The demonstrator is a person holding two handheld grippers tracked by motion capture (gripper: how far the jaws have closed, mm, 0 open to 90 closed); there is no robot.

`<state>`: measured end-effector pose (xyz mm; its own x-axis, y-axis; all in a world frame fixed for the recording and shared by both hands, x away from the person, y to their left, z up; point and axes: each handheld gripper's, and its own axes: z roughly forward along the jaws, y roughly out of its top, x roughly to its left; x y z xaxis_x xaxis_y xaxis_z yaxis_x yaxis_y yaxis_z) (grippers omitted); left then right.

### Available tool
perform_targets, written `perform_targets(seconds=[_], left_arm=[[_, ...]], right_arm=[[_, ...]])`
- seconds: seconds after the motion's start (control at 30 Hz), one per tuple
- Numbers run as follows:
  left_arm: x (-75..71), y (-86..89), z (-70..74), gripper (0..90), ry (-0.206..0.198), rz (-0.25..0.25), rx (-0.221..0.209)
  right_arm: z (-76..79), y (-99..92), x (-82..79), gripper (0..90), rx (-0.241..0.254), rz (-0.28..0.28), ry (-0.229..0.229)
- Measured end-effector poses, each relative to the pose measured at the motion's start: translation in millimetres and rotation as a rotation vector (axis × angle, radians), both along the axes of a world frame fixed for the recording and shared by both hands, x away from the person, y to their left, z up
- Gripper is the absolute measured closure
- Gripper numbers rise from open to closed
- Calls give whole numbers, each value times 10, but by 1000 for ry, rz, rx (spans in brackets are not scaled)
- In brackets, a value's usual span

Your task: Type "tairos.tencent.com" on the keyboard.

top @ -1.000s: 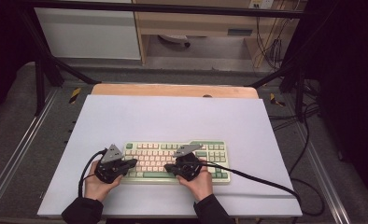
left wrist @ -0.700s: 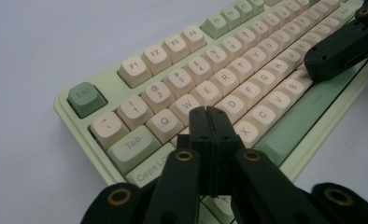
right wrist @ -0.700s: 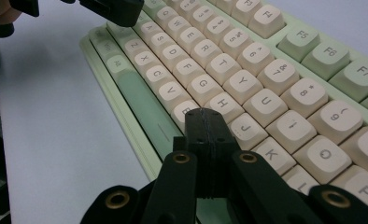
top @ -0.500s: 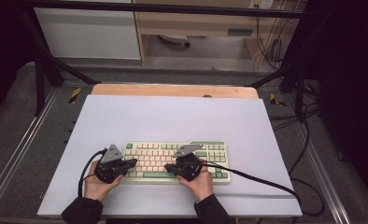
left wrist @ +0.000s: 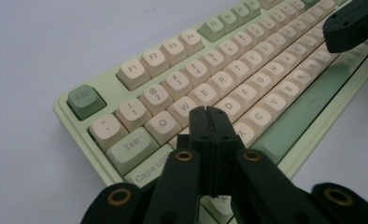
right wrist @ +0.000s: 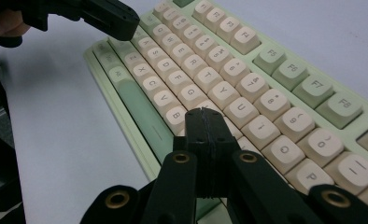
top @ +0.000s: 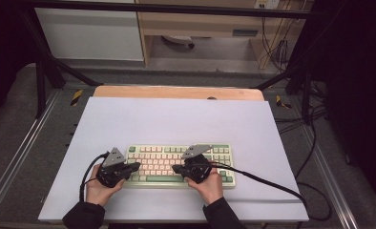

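Observation:
A pale green keyboard (top: 176, 164) with cream and green keys lies on the white table top, near its front edge. My left gripper (top: 137, 166) hovers over the keyboard's left end, jaws pressed together with nothing between them; in the left gripper view its tip (left wrist: 209, 112) is over the letter keys of the keyboard (left wrist: 229, 88) just below W and E. My right gripper (top: 175, 168) is also shut and empty, its tip (right wrist: 205, 113) above the keys of the keyboard (right wrist: 210, 74) near B and the green space bar (right wrist: 142, 116). The two tips point toward each other.
The white sheet (top: 176, 119) covers a wooden table (top: 176, 91) with open space behind and beside the keyboard. Black cables (top: 267, 183) trail from the grippers across the front of the table. Metal frame rails (top: 14, 157) run along both sides.

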<state>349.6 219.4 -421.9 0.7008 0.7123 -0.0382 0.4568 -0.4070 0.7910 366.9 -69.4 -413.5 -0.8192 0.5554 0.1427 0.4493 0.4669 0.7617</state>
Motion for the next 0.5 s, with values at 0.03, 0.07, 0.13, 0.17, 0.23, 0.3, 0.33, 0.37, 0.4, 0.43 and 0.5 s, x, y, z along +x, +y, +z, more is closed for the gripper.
perform_targets(seconds=[0.03,0.07,0.13,0.17,0.23,0.3,0.33,0.37,0.4,0.43,0.5], left_arm=[[-1,0,2,897,0,0,-1],[-2,-1,3,897,0,-1,-2],[-4,-4,6,897,0,-1,-2],[-5,-6,7,897,-1,-2,-2],[-8,-12,10,897,-1,-3,-2],[-10,-17,15,897,-1,-5,-2],[-12,-21,17,897,-1,-6,-3],[-14,-25,20,897,-2,-6,-2],[-14,-31,22,897,-1,-8,-2],[-13,-37,25,897,-1,-9,-2],[-13,-55,32,897,-1,-10,-4]], right_arm=[[4,-19,0,900,-1,-2,1],[6,-37,0,900,4,-6,0],[11,-83,0,900,2,-12,0],[14,-108,-2,900,3,-17,3],[16,-162,-1,900,8,-25,3],[20,-214,-5,900,7,-32,4],[20,-238,-9,900,8,-38,4],[16,-263,-11,900,10,-40,2],[15,-288,-14,900,9,-43,5],[11,-312,-16,900,8,-47,5],[4,-357,-20,900,9,-55,6]])
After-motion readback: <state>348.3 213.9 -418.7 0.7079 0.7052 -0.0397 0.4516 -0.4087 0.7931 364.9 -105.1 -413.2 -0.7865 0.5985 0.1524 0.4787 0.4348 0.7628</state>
